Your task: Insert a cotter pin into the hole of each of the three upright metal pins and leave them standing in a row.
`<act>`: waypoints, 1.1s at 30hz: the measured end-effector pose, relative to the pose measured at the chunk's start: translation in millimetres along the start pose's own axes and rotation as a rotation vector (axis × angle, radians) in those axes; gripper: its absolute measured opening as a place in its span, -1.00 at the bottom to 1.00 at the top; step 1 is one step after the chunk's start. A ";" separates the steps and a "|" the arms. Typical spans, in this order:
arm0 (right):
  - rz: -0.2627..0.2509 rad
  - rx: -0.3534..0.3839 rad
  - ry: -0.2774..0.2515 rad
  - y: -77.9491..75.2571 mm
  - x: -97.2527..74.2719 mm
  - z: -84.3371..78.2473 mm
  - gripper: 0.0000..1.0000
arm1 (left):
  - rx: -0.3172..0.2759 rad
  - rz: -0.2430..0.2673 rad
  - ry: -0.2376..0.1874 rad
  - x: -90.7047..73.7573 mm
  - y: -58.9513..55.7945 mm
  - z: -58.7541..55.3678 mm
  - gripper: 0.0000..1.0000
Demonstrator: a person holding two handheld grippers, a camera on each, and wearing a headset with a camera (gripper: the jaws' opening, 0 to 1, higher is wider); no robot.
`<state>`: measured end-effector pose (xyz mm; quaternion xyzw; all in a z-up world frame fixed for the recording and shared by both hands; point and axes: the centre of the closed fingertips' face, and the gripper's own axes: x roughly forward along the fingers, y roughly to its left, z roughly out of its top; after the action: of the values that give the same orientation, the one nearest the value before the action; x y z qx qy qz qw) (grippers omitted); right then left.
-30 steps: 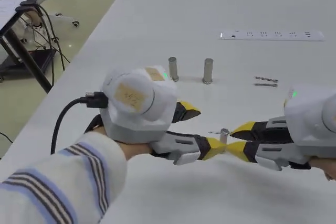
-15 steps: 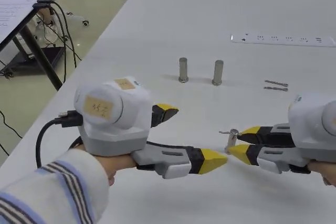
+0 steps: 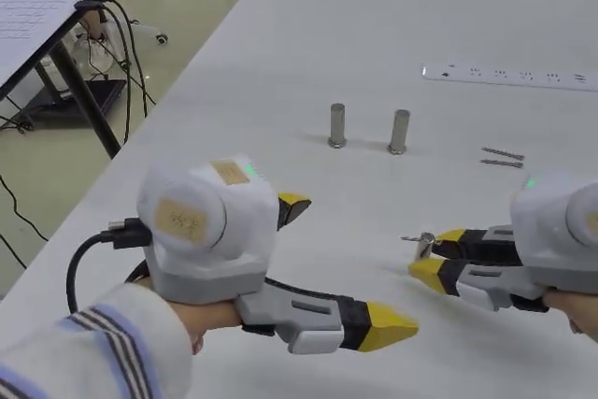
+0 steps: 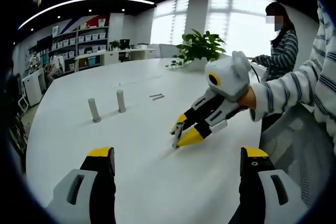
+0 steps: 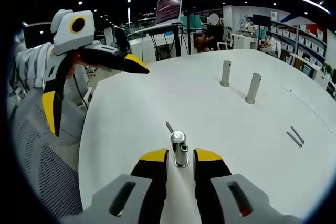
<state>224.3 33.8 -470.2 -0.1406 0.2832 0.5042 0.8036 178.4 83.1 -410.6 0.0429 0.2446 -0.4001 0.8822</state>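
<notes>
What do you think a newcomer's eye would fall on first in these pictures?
Probably the right gripper, low right in the head view, closed on a metal pin with a cotter pin at its top. Next, the left gripper gaping wide beside it, and two bare pins upright farther back.

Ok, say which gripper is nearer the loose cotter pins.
Right. The right gripper, clamped on a metal pin, is short of the cotter pins; the left gripper is farther left.
</notes>
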 end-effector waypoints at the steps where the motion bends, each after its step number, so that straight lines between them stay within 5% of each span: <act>1: -0.001 -0.002 0.001 0.0 0.6 -0.4 -0.72 | 0.002 0.001 0.001 -0.3 0.1 -0.4 0.97; 11: -0.028 -0.130 0.047 1.1 6.7 -6.8 -0.88 | -0.004 0.065 -0.019 -5.8 13.4 -0.7 0.90; 27: -0.074 -0.075 0.023 -4.7 10.3 -5.0 -0.92 | -0.028 0.079 -0.017 -13.1 18.7 -3.4 0.90; 33: -0.088 -0.045 -0.018 -8.5 15.2 14.8 -0.93 | -0.036 0.082 -0.014 -14.7 20.1 -6.1 0.90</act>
<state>241.6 48.6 -468.0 -0.1664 0.2583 0.4760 0.8240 182.3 108.5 -411.5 0.0341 0.2435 -0.3592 0.9003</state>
